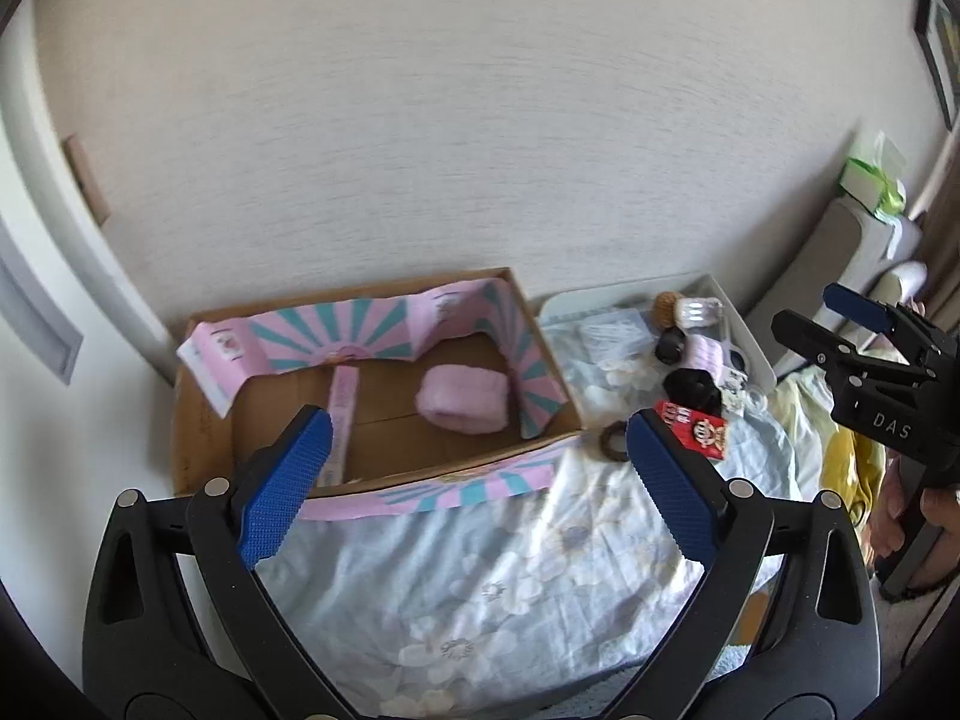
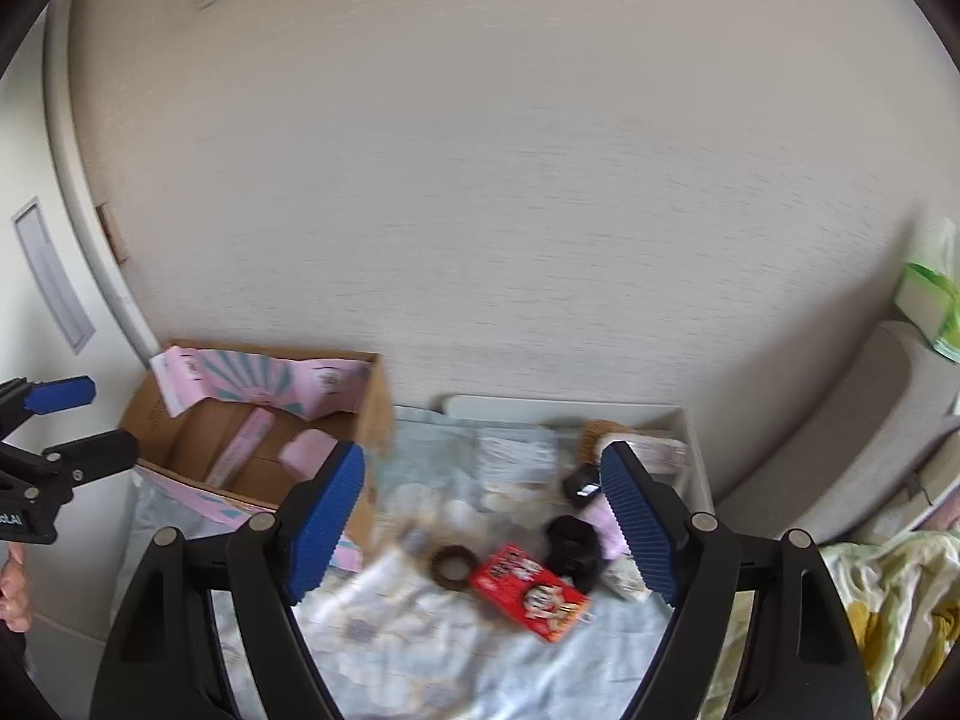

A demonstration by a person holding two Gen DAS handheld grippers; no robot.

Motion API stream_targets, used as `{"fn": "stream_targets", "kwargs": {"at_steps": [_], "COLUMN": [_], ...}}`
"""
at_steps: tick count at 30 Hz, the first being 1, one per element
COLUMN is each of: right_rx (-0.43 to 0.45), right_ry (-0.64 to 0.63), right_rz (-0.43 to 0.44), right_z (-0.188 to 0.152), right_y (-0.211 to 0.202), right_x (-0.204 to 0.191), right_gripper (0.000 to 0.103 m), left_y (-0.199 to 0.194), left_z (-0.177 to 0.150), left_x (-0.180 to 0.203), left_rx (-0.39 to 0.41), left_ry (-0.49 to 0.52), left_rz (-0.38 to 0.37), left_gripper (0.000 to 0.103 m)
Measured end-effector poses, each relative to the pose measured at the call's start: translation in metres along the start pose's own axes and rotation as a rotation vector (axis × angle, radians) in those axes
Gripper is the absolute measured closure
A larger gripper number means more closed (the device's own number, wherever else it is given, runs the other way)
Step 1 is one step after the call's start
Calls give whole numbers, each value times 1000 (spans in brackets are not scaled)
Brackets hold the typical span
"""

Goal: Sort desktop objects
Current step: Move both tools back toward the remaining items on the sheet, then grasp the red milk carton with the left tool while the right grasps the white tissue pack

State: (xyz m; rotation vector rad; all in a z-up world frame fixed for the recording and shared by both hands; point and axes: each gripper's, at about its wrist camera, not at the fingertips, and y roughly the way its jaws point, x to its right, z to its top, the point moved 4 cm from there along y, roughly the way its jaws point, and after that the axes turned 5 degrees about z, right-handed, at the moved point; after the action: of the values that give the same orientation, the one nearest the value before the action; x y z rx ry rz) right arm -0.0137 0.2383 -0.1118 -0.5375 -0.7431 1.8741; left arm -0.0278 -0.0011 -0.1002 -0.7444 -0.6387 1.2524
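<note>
My left tongs (image 1: 477,480) stand wide apart with nothing between their blue ribbed pads (image 1: 288,489); my right tongs (image 2: 483,525) are spread just as wide and grip nothing either. Both hang above the worktop (image 1: 480,588), which is draped in a pale blue cloth printed with white flowers.

Seen from the left tongs, the open brown cardboard box with a pink and teal sunburst lining (image 1: 372,384) sits just beyond the left pad, against the wall. Inside it, towards its right side, lies a soft pink rolled cloth bundle (image 1: 462,399), and a long pink strip (image 1: 343,414) lies along the floor of the box further left.

Between the pads of the right tongs, lying loose on the cloth, are a small brown ring (image 2: 451,565) and, just to its right, a flat red packet with a cartoon face (image 2: 528,591), tilted. Touching the packet's far corner is a black scrunched lump (image 2: 573,543); I cannot tell what it is. Beyond that, near the right pad, a smaller black object (image 2: 581,485) and something pale pink (image 2: 603,525) lie at the front of a shallow white tray (image 2: 690,462), with a tan woven ball (image 1: 667,305) further back in it. The right view is blurred, so finer detail is lost.

A hand (image 2: 15,585) grips the left handle at the picture's edge.
</note>
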Motion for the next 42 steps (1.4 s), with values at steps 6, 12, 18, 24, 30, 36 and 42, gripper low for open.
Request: {"fn": "stream_targets", "kwargs": {"at_steps": [6, 12, 18, 24, 30, 36, 42], "right_rx": [2, -15, -65, -141, -203, -249, -299], "right_ry": [57, 115, 106, -26, -155, -255, -295], "right_rz": [-82, -141, -137, -63, 16, 118, 182], "right_z": [-19, -43, -68, -89, -102, -111, -118], "right_y": [-19, -29, -21, 4, 38, 80, 116], "right_x": [48, 89, 120, 135, 143, 142, 144], "right_gripper": [25, 25, 25, 25, 25, 25, 25], "left_y": [6, 23, 51, 89, 130, 166, 194], "left_z": [-1, -11, -24, -35, -45, -51, -58], "left_x": [52, 108, 156, 189, 210, 225, 236], "left_rx": [-12, -42, -92, -160, -214, -232, -253], "left_ry": [82, 193, 274, 297, 298, 307, 308], "left_rz": [-58, -87, -99, -118, -114, -93, -74], "left_gripper": [4, 4, 4, 4, 4, 4, 4]}}
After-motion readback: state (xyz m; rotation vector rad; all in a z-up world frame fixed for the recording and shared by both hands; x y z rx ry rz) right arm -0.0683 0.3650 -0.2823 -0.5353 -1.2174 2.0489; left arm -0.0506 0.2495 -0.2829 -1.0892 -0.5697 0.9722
